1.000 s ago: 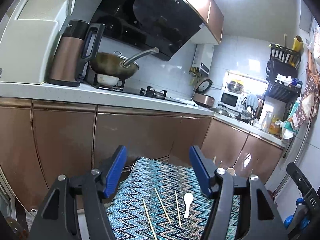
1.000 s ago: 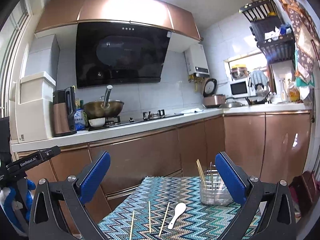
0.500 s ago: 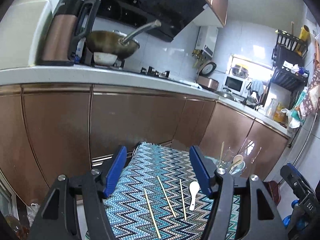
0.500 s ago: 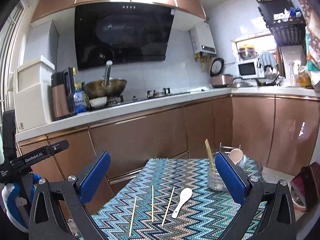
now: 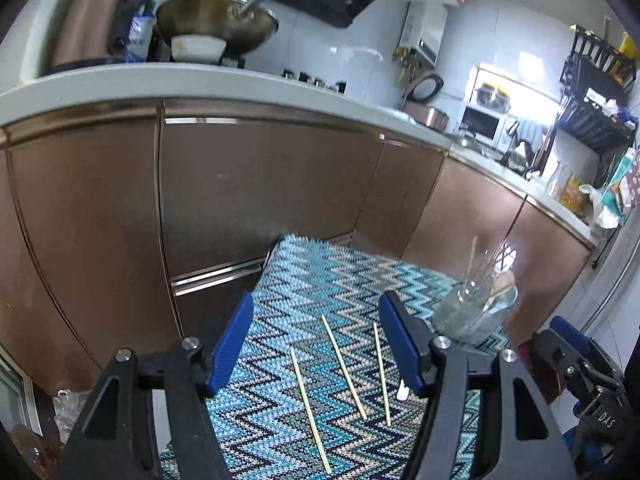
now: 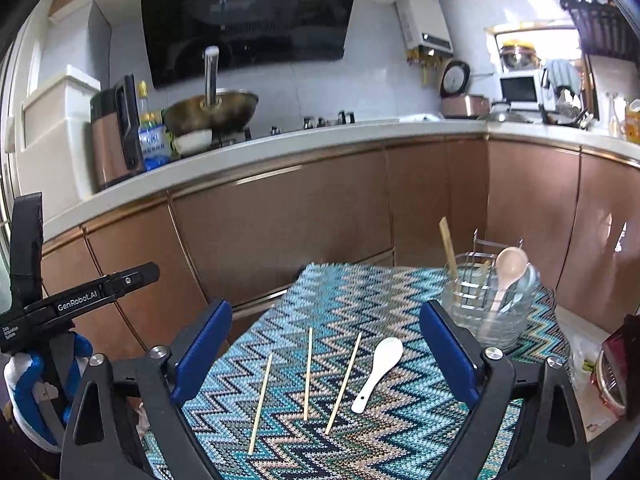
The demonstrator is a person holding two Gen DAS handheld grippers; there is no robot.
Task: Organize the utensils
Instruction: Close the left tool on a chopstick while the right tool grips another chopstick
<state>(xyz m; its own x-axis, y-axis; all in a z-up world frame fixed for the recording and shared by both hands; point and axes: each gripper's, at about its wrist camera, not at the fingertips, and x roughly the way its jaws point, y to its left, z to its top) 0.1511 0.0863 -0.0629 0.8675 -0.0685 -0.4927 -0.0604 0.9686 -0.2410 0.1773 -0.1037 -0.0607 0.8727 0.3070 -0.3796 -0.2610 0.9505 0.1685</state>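
Observation:
Three wooden chopsticks lie side by side on a zigzag-patterned mat; they also show in the left wrist view. A white spoon lies to their right. A clear glass holder at the mat's far right holds a pink spoon and a chopstick; it also shows in the left wrist view. My left gripper is open and empty above the chopsticks. My right gripper is open and empty above the chopsticks and spoon.
Brown kitchen cabinets stand behind the mat under a white counter with a wok, kettle and bottle. The other gripper's body shows at the left. A red object lies off the mat's right edge.
Both grippers have tilted down and moved closer to the mat. The chopsticks, spoon and glass holder now sit higher and larger in both views. Both grippers stay open.

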